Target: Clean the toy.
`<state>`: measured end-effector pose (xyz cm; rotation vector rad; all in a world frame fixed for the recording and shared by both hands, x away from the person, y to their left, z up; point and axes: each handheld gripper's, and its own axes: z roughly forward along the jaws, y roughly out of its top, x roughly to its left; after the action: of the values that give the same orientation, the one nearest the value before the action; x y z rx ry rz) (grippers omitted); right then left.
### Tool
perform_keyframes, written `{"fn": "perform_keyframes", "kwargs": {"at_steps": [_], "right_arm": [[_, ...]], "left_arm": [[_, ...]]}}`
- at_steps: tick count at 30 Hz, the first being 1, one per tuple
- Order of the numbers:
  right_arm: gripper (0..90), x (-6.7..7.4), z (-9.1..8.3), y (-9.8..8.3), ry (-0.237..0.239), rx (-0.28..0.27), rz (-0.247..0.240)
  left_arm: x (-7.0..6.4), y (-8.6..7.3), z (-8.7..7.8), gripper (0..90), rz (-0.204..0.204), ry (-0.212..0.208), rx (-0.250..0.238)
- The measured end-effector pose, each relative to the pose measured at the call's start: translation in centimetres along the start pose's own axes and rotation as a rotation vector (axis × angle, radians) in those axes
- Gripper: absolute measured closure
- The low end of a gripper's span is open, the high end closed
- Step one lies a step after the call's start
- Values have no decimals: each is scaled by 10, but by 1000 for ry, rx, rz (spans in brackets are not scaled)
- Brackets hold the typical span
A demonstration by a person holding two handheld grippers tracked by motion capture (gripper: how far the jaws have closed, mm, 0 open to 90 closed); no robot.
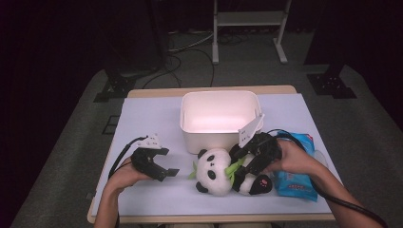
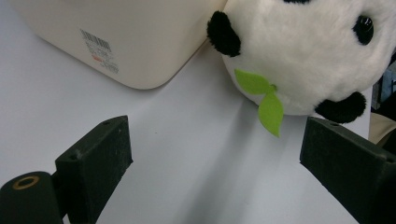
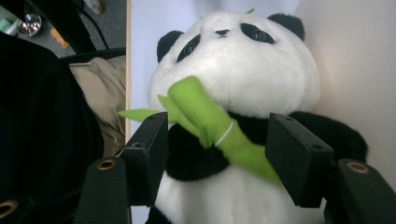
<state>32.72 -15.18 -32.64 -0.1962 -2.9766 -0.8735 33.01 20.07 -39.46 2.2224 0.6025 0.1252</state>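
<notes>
Panda plush (image 1: 216,172) lying on worktop (image 1: 142,123), just in front of cream bin (image 1: 219,118). Right gripper (image 3: 219,154) jaws spread astride chest and green bamboo (image 3: 215,126) — not yet pinching. Left gripper (image 2: 212,168) jaws spread, empty. Risk: pinching bamboo alone — plush sags, slips free.

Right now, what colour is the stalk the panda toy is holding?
Bright green: the bamboo stalk on the panda toy shows best in the right gripper view.
</notes>
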Motion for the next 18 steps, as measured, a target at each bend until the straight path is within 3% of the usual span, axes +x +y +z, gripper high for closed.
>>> {"fn": "perform_keyframes", "kwargs": {"at_steps": [5, 8, 18], "right_arm": [[392, 1, 14, 8, 9, 47, -24], [441, -1, 22, 9, 17, 71, -25], [622, -9, 17, 7, 8, 55, 5]], "left_arm": [[0, 0, -2, 82, -5, 1, -8], [0, 0, -2, 82, -8, 1, -10], [1, -1, -2, 82, -9, 1, -8]]}}
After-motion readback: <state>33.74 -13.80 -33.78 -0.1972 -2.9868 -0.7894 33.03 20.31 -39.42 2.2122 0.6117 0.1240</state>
